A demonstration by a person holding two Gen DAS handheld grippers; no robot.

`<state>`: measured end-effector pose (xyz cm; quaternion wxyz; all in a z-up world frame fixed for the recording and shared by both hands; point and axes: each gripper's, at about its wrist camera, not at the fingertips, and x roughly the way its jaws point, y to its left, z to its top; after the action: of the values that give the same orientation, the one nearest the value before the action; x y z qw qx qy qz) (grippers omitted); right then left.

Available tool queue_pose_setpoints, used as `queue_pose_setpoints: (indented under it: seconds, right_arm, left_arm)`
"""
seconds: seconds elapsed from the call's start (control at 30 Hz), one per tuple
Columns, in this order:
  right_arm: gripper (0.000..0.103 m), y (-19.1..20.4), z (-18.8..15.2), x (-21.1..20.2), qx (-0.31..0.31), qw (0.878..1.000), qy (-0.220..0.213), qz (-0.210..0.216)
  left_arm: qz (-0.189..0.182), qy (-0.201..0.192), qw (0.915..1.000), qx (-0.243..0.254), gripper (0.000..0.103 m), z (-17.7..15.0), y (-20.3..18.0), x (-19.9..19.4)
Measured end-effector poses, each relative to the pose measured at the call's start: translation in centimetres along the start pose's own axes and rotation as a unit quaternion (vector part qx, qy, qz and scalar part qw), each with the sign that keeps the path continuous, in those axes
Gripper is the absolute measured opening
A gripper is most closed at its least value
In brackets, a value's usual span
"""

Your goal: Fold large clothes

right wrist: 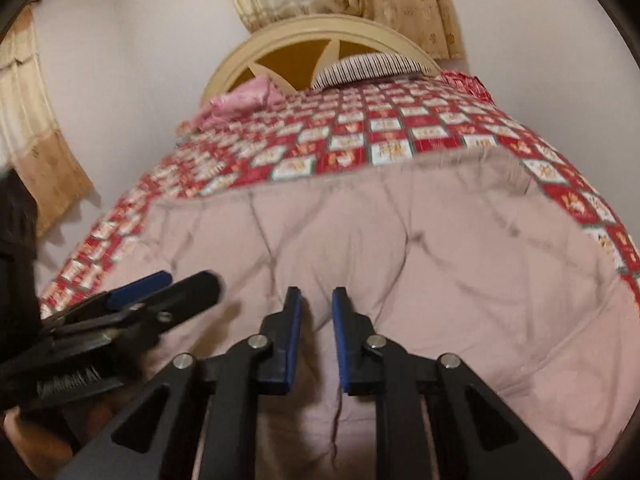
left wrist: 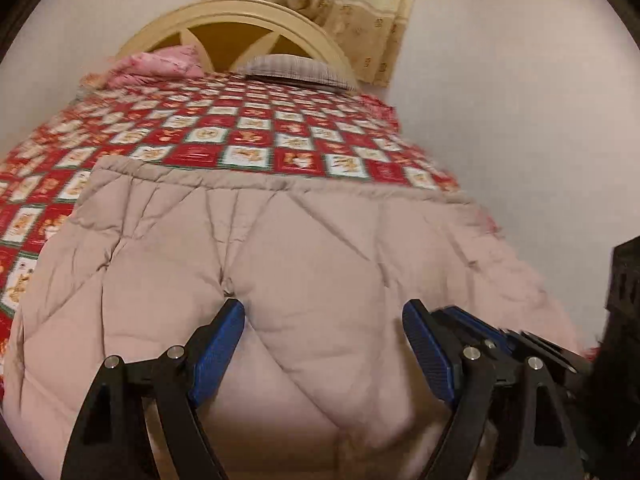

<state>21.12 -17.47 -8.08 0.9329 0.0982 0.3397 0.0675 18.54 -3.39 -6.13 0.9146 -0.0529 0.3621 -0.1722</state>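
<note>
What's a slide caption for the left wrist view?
Open left claw above a folded pink quilted garment on a red patchwork bedspread.

We find no text that can be read; the left gripper (right wrist: 160, 292) body carries pale raised lettering in the right wrist view, too blurred to make out; the squares of the bedspread (left wrist: 224, 128) show small motifs, nothing legible.

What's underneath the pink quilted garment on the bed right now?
The pink quilted garment lies on the red checkered bedspread, which shows beyond its far edge and along its sides. Whatever sits directly beneath the garment is covered, so I can't tell if anything else is there.
</note>
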Motion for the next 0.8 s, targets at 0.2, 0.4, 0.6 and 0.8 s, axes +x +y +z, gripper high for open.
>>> queue_pose_setpoints:
  seconds: [0.2, 0.4, 0.6, 0.8]
  right_arm:
    - [0.006, -1.9, -2.4, 2.0, 0.009, 1.000, 0.004, -0.006]
    - [0.006, -1.8, -2.8, 2.2, 0.003, 1.000, 0.010, -0.019]
    - [0.010, -2.5, -2.6, -2.2, 0.038, 0.999, -0.018, -0.006]
    - [0.019, -5.3, 0.0, -5.6, 0.019, 0.995, -0.051, -0.084]
  left_arm:
    - [0.063, -0.010, 0.9977, 0.023, 0.082, -1.6, 0.1, 3.0]
    - [0.094, 0.000, 0.9946, 0.044, 0.083, -2.3, 0.0, 4.7]
    - [0.105, 0.006, 0.9932, 0.051, 0.083, -2.4, -0.2, 5.2]
    - [0.108, 0.006, 0.9926, 0.054, 0.083, -2.4, -0.5, 5.4]
